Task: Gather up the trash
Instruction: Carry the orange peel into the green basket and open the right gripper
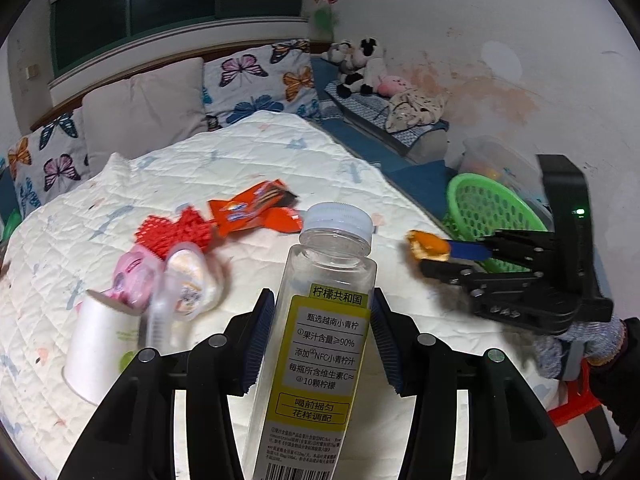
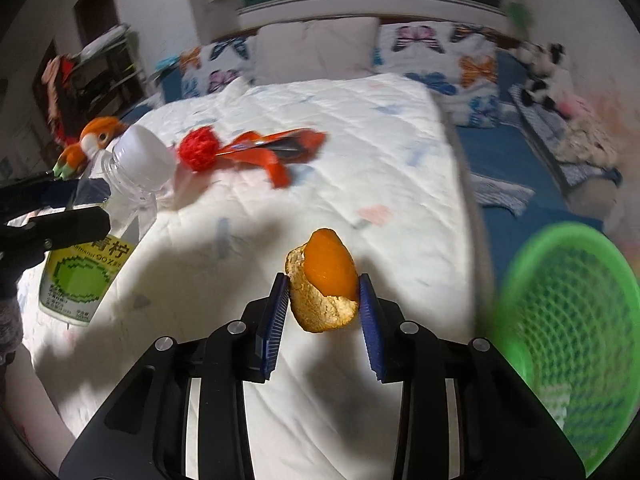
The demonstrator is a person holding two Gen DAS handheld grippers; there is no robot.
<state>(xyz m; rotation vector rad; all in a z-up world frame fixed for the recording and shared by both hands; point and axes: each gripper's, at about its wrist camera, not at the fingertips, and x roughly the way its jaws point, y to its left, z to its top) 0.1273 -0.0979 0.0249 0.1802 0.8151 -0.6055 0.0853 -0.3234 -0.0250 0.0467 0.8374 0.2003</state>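
My left gripper (image 1: pixel 322 312) is shut on a clear plastic bottle (image 1: pixel 320 320) with a white cap and yellow-green label, held above the bed. The bottle also shows in the right wrist view (image 2: pixel 116 200). My right gripper (image 2: pixel 324 296) is shut on an orange peel (image 2: pixel 324 280) and holds it above the quilt's right part; the peel also shows in the left wrist view (image 1: pixel 426 246). A green mesh basket (image 2: pixel 572 320) stands right of the bed, also seen in the left wrist view (image 1: pixel 484 208). An orange snack wrapper (image 1: pixel 256 208), a red mesh piece (image 1: pixel 180 230), small yogurt bottles (image 1: pixel 168 280) and a white paper cup (image 1: pixel 96 344) lie on the quilt.
The white quilted bed (image 2: pixel 320 120) has butterfly pillows (image 1: pixel 260 80) at its head. Stuffed toys (image 1: pixel 356 64) sit on a blue bench by the wall. An orange plush bird (image 2: pixel 92 140) lies at the bed's left. A red stool (image 1: pixel 576 400) stands at the lower right.
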